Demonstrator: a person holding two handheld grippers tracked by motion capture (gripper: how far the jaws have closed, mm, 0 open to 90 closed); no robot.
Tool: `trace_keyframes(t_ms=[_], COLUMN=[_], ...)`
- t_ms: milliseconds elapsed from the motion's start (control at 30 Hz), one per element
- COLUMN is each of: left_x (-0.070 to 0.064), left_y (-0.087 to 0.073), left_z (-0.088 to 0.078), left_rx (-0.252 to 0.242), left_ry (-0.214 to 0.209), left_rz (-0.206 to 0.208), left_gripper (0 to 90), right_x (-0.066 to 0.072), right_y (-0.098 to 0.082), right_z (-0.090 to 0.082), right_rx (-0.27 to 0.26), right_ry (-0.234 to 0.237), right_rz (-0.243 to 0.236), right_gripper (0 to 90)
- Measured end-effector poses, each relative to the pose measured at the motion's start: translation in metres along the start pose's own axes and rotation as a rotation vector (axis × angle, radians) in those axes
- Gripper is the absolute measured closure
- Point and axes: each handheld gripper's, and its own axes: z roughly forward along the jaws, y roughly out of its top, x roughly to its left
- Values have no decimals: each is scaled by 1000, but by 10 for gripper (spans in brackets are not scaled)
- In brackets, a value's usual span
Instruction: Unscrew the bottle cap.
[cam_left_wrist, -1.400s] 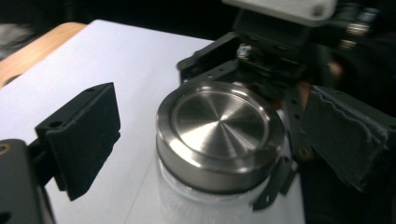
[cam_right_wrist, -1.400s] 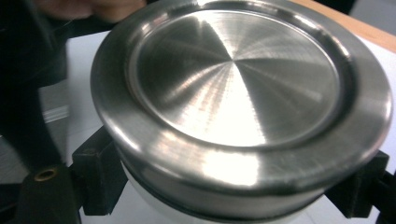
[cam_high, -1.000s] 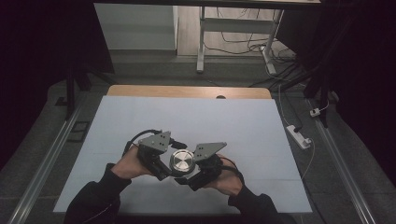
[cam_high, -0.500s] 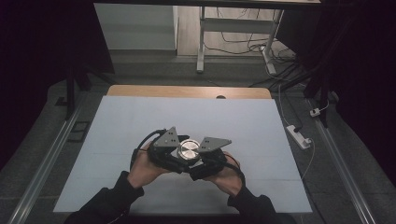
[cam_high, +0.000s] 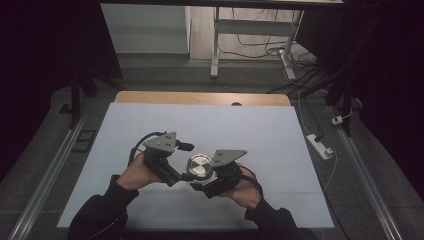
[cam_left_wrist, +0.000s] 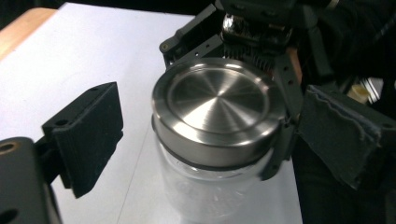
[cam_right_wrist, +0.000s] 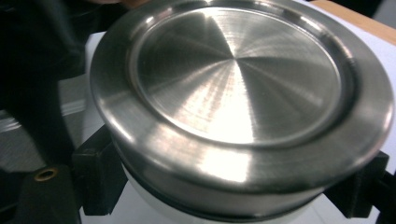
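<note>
The right gripper (cam_high: 202, 184) is clenched on the clear glass jar (cam_left_wrist: 205, 191) just under its round brushed-steel lid (cam_left_wrist: 219, 112); in the right gripper view its black jaws sit against the glass on both sides below the lid's rim, and the left gripper view shows the same clamp from across the jar. The left gripper (cam_left_wrist: 205, 135) is released: its jaws have just been opening, and the two black pads now stand apart on either side of the lid, the left pad (cam_left_wrist: 88, 135) well clear of the steel, the other (cam_left_wrist: 341, 135) near the rim but not pressing on it. The lid lies between them, held by neither.

In the high view the jar sits between the two hands, lifted or resting low over the pale blue-white sheet (cam_high: 150, 125) that covers the wooden table (cam_high: 150, 97), towards the person's side and about midway across.

The work looks like turning the lid while the right hand steadies the jar, and this seems the pause between twists, the left jaws let go to take a fresh bite. Whether the lid is coming off or going on cannot be told. The next move calls for the left wrist to roll back, the pads to close squarely on the rim, and the right clamp to hold firm so the glass does not spin.
</note>
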Motion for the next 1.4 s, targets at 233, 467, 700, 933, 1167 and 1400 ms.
trace_keyframes(t_ms=[233,467,700,933,1167,1400], left_x=[-6,-12,-24,-21,-8,-10], left_y=[1,6,15,15,12,7], left_z=[10,15,31,31,2,2], left_rx=[74,41,36,-14,-17,56], left_ry=[-58,14,233,218,78,-14], left_rz=[63,31,-80,-129,-65,67], left_gripper=[136,189,203,153,79,119], right_x=[9,6,0,-2,-3,7], right_y=[2,3,0,0,2,4], right_z=[3,-1,-1,-3,-6,0], right_rx=[8,3,7,-18,-33,-11], right_ry=[53,21,-104,-159,-75,39], right_rz=[-54,-48,3,52,50,-19], right_gripper=[150,150,150,150,150,150])
